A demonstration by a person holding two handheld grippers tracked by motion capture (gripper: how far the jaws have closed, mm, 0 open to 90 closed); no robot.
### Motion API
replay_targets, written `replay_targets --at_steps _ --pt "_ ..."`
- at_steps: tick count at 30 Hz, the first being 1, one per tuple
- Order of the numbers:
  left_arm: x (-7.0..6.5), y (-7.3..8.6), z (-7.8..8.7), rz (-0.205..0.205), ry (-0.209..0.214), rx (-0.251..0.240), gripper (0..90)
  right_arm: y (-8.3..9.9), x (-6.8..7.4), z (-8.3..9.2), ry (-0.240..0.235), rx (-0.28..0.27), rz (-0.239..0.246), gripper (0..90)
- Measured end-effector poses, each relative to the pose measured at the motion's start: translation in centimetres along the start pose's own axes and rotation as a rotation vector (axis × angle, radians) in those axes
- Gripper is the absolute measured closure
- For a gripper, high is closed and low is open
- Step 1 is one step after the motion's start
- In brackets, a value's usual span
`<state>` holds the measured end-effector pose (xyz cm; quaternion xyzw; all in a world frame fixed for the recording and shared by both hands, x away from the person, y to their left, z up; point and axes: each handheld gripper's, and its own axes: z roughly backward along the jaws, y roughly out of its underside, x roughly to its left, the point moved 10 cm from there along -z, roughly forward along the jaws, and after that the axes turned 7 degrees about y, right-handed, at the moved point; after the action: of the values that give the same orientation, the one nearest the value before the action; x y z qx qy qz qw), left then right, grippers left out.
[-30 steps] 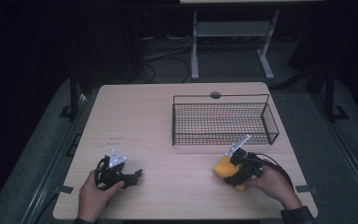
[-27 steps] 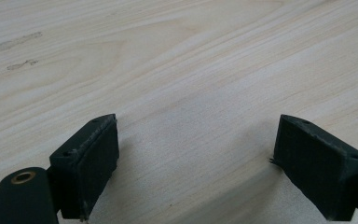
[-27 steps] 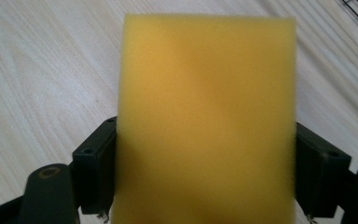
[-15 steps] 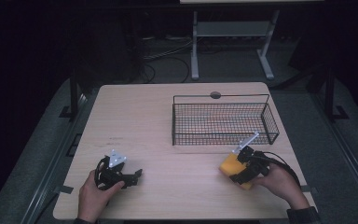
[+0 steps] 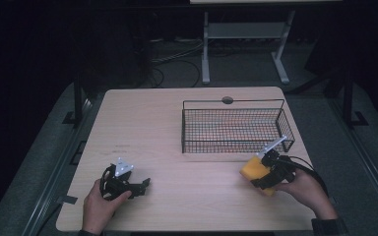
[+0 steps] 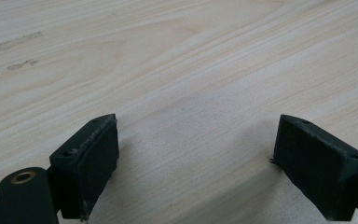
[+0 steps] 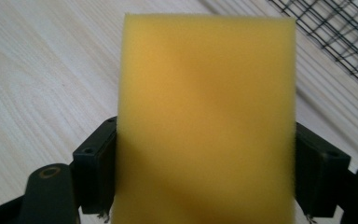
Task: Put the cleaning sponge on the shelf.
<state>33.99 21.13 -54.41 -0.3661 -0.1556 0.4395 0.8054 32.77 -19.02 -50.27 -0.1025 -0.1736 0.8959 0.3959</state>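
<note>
Clamped on both flanks of a yellow sponge block (image 7: 208, 126), the jaws of the right gripper (image 5: 266, 172) carry it just above the pale wood-grain table (image 5: 177, 128). The block's long axis runs straight out ahead of the jaws, well past their tips. Its foam face is soft, matte and finely pored, with square-cut edges. In the right gripper view the black wire mesh basket (image 7: 335, 37) lies ahead of the jaws and off to their right, close by; from the high view the basket (image 5: 234, 125) stands just beyond the held sponge, a rectangular, open-topped cage of thin rigid wire, nothing visible inside. The right hand is much the nearer to it, and any drop would likely call for lifting the block over the near rim. The left gripper (image 5: 140, 186) rests low over bare table well apart from the basket, its black padded jaws spread wide with nothing between them.
</note>
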Motion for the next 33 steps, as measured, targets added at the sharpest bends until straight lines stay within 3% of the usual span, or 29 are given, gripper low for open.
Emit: replay_targets --at_steps 33 --pt "0.0 0.0 0.0 0.000 0.000 0.003 13.2 0.9 -5.2 2.9 0.058 -0.023 -0.113 22.2"
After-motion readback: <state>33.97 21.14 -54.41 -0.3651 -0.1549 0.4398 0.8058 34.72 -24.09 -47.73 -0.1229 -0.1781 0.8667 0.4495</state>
